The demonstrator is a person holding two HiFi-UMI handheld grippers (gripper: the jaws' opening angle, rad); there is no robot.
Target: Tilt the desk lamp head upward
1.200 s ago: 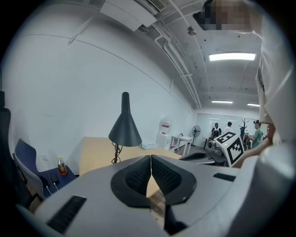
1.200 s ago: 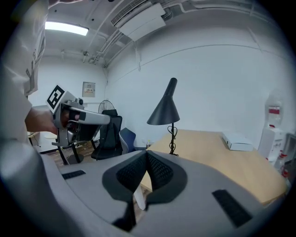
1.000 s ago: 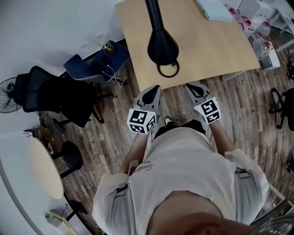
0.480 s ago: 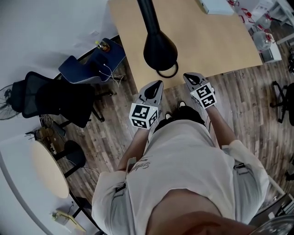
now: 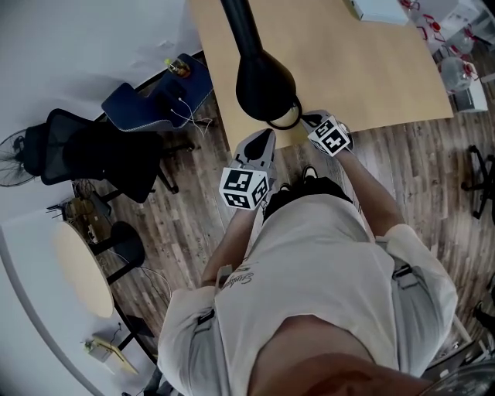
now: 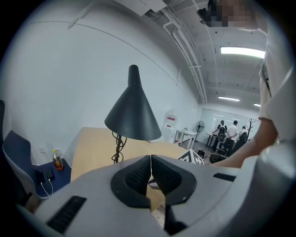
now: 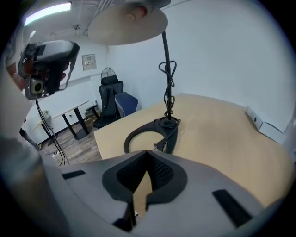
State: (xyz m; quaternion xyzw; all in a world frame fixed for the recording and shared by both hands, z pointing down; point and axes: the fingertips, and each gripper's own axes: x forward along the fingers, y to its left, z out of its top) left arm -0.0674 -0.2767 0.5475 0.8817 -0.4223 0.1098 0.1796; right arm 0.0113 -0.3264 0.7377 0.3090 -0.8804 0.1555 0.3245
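We see a light wooden table (image 5: 363, 69) standing on a plank floor (image 5: 433, 178); the desk lamp's black ring base (image 7: 174, 137) sits near its front edge, a plug (image 7: 158, 145) resting against the ring; a flat white box (image 5: 377, 9) lies at the far corner.

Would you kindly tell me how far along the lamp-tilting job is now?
Done: nothing; the lamp head faces down at the desk. In hand: both the left hand-held gripper and right hand-held gripper are shut, empty, near the desk edge. Left: take hold of the head and tilt it upward.
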